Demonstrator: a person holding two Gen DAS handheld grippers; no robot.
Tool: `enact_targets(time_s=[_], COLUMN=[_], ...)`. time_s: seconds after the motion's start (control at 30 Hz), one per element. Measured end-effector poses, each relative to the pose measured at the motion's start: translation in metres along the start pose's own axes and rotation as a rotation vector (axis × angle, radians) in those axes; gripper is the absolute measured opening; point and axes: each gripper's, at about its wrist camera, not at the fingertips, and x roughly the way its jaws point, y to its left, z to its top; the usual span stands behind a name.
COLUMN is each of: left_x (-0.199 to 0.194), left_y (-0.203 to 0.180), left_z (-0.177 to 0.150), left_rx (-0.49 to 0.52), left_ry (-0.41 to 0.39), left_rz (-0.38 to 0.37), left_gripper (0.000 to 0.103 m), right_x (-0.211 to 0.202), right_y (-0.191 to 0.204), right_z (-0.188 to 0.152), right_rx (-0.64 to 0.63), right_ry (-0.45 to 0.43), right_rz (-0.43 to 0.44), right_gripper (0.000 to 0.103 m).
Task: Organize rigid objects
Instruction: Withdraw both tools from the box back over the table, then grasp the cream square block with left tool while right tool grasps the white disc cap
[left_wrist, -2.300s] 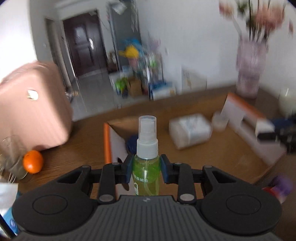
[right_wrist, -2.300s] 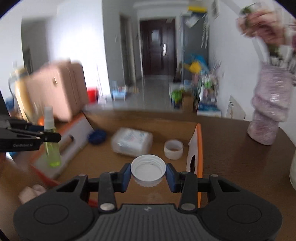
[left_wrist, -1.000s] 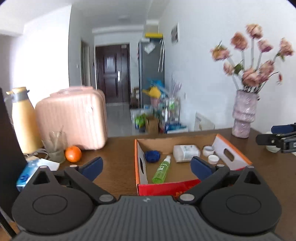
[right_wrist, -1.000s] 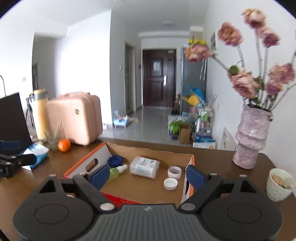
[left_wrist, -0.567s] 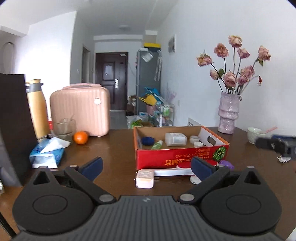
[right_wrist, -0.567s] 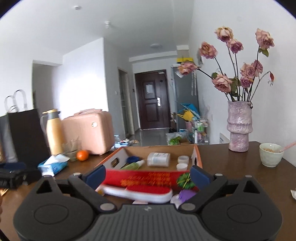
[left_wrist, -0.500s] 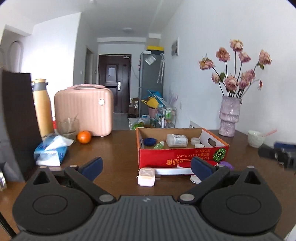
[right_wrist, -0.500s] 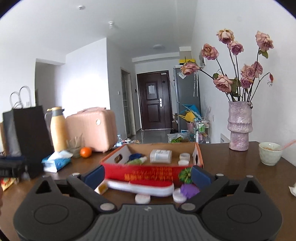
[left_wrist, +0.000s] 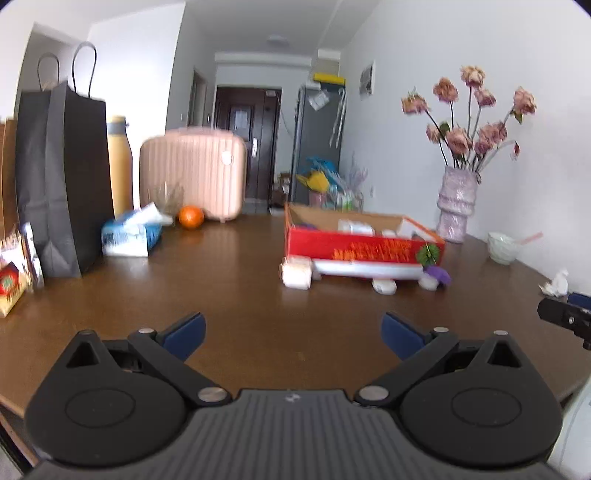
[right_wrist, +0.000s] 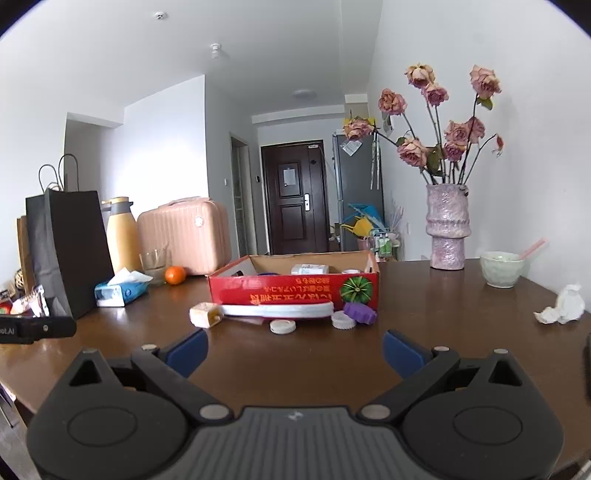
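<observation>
A red cardboard box (right_wrist: 293, 290) stands mid-table; it also shows in the left wrist view (left_wrist: 364, 249). A white container (right_wrist: 309, 269) and other small items lie inside it. In front of the box lie a white bar-shaped object (right_wrist: 277, 309), a cream block (right_wrist: 204, 314), two white caps (right_wrist: 282, 326) and a purple cap (right_wrist: 359, 312). My left gripper (left_wrist: 293, 332) is open and empty, low over the table's near edge. My right gripper (right_wrist: 294, 350) is open and empty, well short of the loose items.
On the left stand a black paper bag (right_wrist: 66, 251), a yellow flask (right_wrist: 123, 238), a pink case (right_wrist: 184, 236), a tissue pack (right_wrist: 120, 290), a glass (right_wrist: 153, 264) and an orange (right_wrist: 174, 275). On the right are a flower vase (right_wrist: 447, 229), a bowl (right_wrist: 500, 273) and crumpled paper (right_wrist: 563, 304).
Both grippers let go of the spray bottle and the white cap into the box, then drew back and down to the table's near edge. Both are open.
</observation>
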Motion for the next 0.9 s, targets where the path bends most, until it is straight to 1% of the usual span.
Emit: enact_targets(time_s=[0.03,0.1,0.3,0.4,0.47,0.53,0.6,0.67,0.7,0.77,0.83,0.9], left_x=[-0.001,-0.002,-0.005,0.0,0.007,0.017,0.029,0.044,0.051,0.068,0.085,0.105], left_y=[-0.001,-0.005,-0.02,-0.025,-0.026,-0.028,-0.028,-0.026,-0.025,-0.02,-0.016,-0.012], left_z=[-0.004,-0.009,-0.009,-0.007,-0.007,-0.006,-0.006,-0.005,-0.004,0.001,0.008,0.016], left_rx=[0.0,0.003,0.025,0.039,0.037,0.037,0.038,0.031,0.024,0.005,0.003,0.016], left_ry=[0.016,0.033,0.03,0.026,0.04,0.063,0.08,0.1,0.112,0.13,0.133,0.138], left_rz=[-0.011,0.003,0.001,-0.001,-0.009,-0.013,-0.006,0.006,0.011,0.016,0.02,0.034], left_gripper=[0.103,0.103,0.103,0.103,0.103,0.103,0.103,0.103,0.103,0.103,0.103,0.103], right_x=[-0.005,-0.012,-0.027,-0.026,-0.023,-0.015,-0.006,0.008,0.016,0.033,0.053,0.075], right_y=[0.0,-0.004,-0.016,-0.022,-0.025,-0.026,-0.028,-0.03,-0.03,-0.028,-0.025,-0.021], right_z=[-0.003,-0.007,-0.012,-0.011,-0.012,-0.013,-0.014,-0.015,-0.015,-0.012,-0.007,-0.001], right_rx=[-0.004,0.004,0.025,0.033,0.039,0.039,0.042,0.043,0.039,0.028,0.016,-0.001], right_ry=[0.003,0.004,0.015,0.014,0.018,0.04,0.065,0.1,0.121,0.159,0.19,0.211], right_rz=[-0.009,-0.019,-0.051,-0.07,-0.075,-0.075,-0.072,-0.064,-0.059,-0.044,-0.024,-0.003], right_gripper=[0.101,0.101,0.101,0.101,0.101,0.099,0.099,0.096,0.092,0.09,0.084,0.083])
